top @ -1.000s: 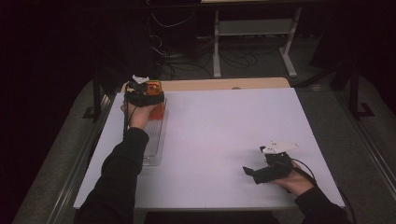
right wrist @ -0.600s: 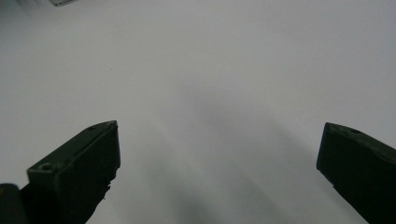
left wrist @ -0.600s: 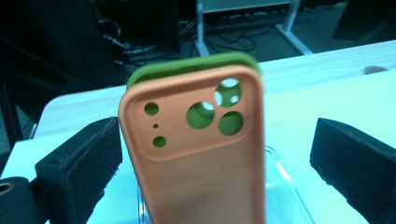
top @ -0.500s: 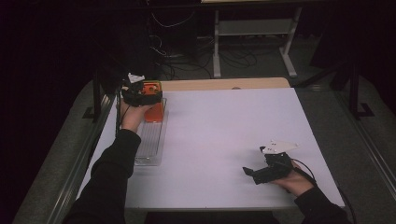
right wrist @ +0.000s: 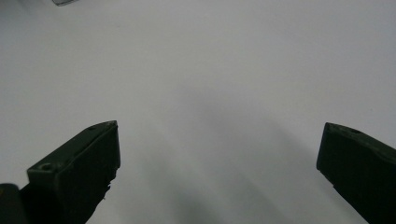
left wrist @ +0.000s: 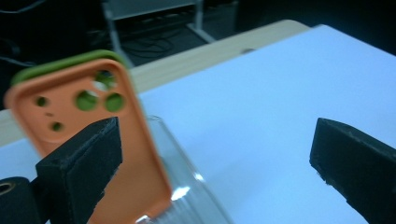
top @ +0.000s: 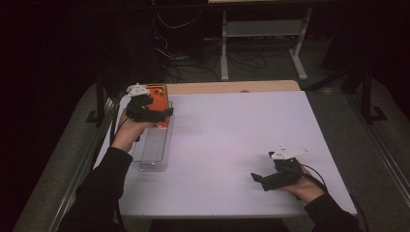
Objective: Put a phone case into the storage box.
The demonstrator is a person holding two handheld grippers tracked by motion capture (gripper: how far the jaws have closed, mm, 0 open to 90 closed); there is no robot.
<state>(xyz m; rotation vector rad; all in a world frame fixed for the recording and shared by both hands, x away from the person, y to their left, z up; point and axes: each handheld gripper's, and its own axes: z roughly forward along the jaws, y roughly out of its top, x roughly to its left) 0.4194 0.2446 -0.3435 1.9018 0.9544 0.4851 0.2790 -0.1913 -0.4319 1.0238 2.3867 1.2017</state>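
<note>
No writing, label, brand or number could be read anywhere. The orange phone case (left wrist: 88, 140) bore only round holes. The white table (top: 232, 145) carried no marks.

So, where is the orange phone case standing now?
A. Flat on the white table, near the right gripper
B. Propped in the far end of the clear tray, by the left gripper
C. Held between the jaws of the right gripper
B: the orange phone case leans upright in the clear tray, beside the left gripper, whose jaws stand open.
</note>
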